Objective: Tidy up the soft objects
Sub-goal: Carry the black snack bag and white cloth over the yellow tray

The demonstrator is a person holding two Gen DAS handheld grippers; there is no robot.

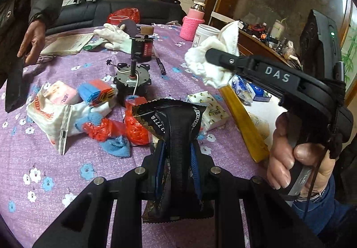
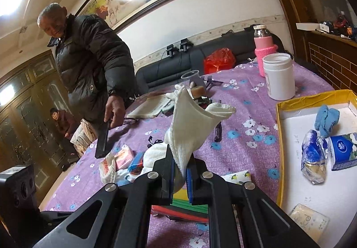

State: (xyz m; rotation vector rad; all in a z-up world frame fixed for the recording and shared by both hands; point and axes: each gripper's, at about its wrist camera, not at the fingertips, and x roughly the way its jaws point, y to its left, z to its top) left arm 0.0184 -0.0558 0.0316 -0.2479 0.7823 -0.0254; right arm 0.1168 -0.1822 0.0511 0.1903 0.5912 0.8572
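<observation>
Two grippers, both loaded, and it all turns on where the yellow-rimmed box lies. Start at the left of the left wrist view: the soft pile on the purple tablecloth (image 1: 44, 158), a white plastic bag (image 1: 48, 114), pink tissue pack (image 1: 64, 94) and red bag (image 1: 133, 127). At frame centre the left gripper (image 1: 176, 156) is clamped narrow on a black foil packet (image 1: 176, 127), long axis running straight up the frame, out past the pads. Further right, the right gripper (image 1: 217, 56) comes in side-on from the right edge with a white cloth (image 1: 209, 63) bunched at its tip; the box rim (image 1: 243, 123) sits below it.

In the right wrist view the same cloth (image 2: 189, 132) stands up from fully closed jaws at lower centre, and the box (image 2: 290, 125) lies to the right (blue cloth (image 2: 326, 119) and tissue packs (image 2: 341, 150) already inside). My read: the right hand is nearer, angled slightly down, needing a swing right.
</observation>
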